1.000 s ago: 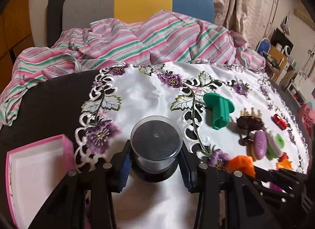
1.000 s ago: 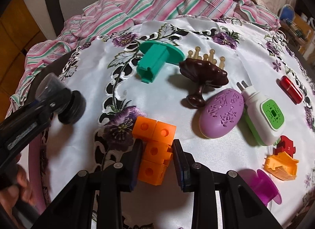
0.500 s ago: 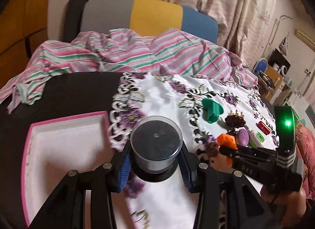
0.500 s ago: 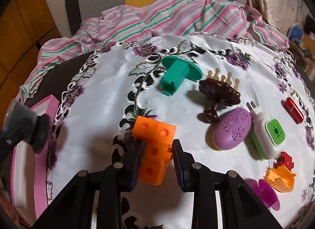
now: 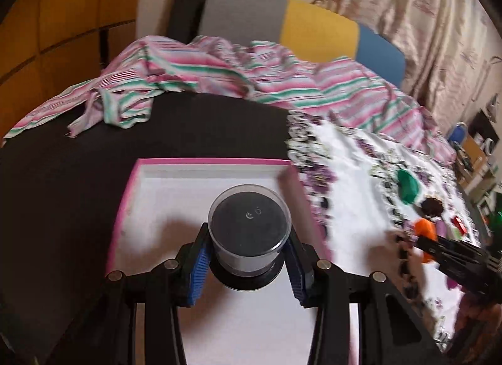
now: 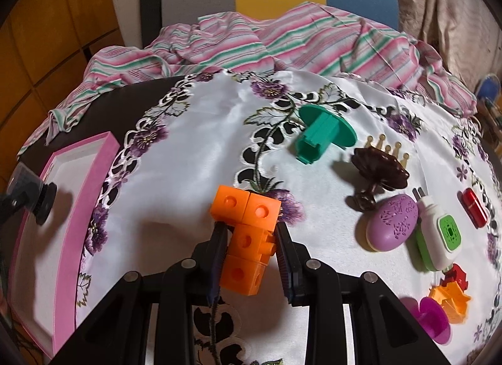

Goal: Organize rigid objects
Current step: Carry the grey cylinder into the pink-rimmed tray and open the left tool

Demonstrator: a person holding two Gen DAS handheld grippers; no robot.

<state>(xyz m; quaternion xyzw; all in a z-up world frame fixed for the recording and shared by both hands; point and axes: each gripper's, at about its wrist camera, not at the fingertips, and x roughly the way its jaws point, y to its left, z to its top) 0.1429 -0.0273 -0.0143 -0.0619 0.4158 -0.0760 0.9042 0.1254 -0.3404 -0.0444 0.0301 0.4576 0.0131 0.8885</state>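
Our left gripper (image 5: 248,266) clamps the clear jar (image 5: 248,230) over the pink tray's (image 5: 213,161) bare floor, rims well apart; our right gripper (image 6: 249,258) pinches the orange blocks (image 6: 246,233), toys crowding its right.

- A dark table (image 6: 147,95) was covered partly by a white embroidered cloth (image 6: 194,151).
- A pink box (image 6: 67,252) and striped fabric (image 6: 282,48) were laid on it.

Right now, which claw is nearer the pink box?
Left. The left claw holds a clear jar right over the pink box. The right claw grips orange blocks out over the white cloth, well off to the box's side.
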